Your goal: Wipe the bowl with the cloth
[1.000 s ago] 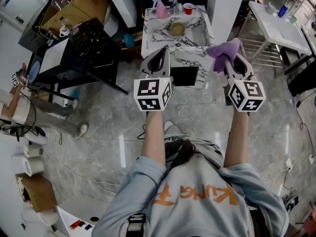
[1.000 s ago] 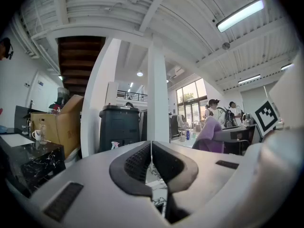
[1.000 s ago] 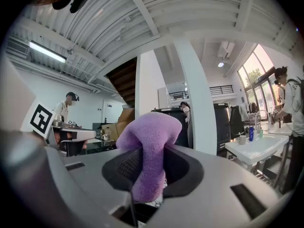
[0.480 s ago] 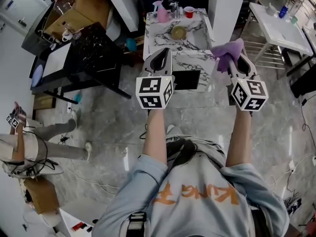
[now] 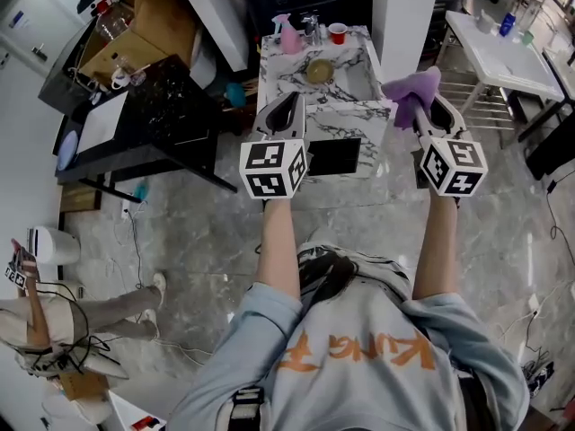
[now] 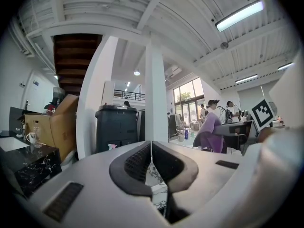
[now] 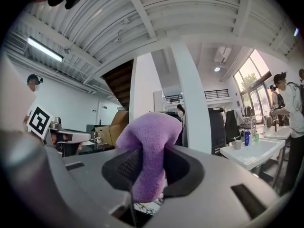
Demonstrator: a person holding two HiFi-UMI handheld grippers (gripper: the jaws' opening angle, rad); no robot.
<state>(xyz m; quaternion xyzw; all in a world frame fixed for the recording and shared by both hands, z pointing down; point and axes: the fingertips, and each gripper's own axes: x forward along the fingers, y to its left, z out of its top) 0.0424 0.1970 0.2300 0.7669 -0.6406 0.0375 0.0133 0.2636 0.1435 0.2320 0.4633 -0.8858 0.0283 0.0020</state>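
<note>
Fuzzy purple cloth (image 7: 149,137), glossy veined marble-look counter (image 5: 355,115), polished stone floor (image 5: 180,232), matt grey plastic left hand-held gripper (image 6: 151,147)

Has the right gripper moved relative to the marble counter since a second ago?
Yes. The right gripper, clamping the purple cloth, has advanced slightly toward the marble counter, drawing nearer level with the bowl there.

Pink spray bottle (image 5: 289,36) and red cup (image 5: 338,32) on a marble counter (image 5: 359,115), black table (image 5: 166,106) to its left
</note>
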